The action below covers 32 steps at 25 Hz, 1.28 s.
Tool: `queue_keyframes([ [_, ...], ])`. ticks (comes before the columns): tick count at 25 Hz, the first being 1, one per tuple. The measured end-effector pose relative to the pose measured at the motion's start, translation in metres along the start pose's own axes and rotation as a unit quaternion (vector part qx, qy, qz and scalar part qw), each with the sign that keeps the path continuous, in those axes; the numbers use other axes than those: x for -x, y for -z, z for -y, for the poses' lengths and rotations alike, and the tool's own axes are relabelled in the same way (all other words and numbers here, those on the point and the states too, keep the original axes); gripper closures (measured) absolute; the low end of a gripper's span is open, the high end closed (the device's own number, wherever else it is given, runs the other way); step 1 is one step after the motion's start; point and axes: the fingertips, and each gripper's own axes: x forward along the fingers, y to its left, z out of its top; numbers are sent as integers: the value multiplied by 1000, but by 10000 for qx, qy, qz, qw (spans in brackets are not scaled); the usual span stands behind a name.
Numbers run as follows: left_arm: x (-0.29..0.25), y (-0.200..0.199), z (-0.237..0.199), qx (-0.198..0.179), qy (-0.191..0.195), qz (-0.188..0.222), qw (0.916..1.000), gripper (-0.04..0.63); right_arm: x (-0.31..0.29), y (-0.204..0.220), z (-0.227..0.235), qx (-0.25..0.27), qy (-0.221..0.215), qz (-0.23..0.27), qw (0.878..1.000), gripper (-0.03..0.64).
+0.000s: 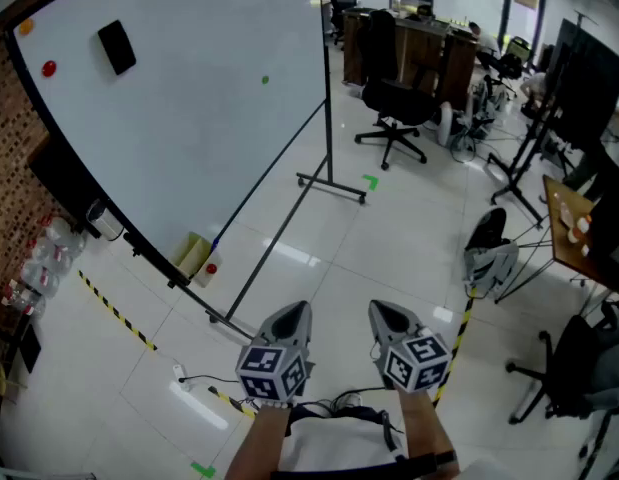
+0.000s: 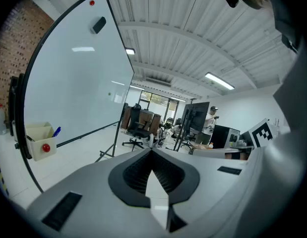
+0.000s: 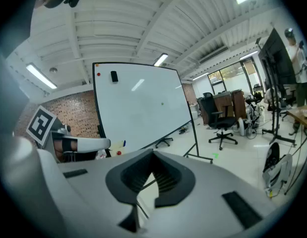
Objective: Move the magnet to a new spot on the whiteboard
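A large whiteboard on a wheeled stand leans away at the upper left. On it sit a red magnet, an orange magnet, a small green magnet and a black eraser. My left gripper and right gripper hang side by side low in the head view, over the floor and far from the board. Both are shut with nothing between the jaws. The left gripper view shows the board and red magnet. In the right gripper view the board stands ahead of the shut tip.
A pale tray box with a red dot hangs on the board's ledge. The stand's foot bar crosses the floor. Office chairs, desks and tripod stands fill the right. Yellow-black tape and a power strip lie on the floor.
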Motion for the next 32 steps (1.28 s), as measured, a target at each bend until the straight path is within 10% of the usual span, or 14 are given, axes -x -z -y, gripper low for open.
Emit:
queue_keyframes([
  [18, -64, -10, -15, 66, -322, 136, 9994, 597, -43, -11, 60, 106, -186, -99, 9997, 607],
  [32, -255, -110, -154, 121, -350, 205, 9991, 597, -273, -90, 145, 178, -234, -286, 9992, 607],
])
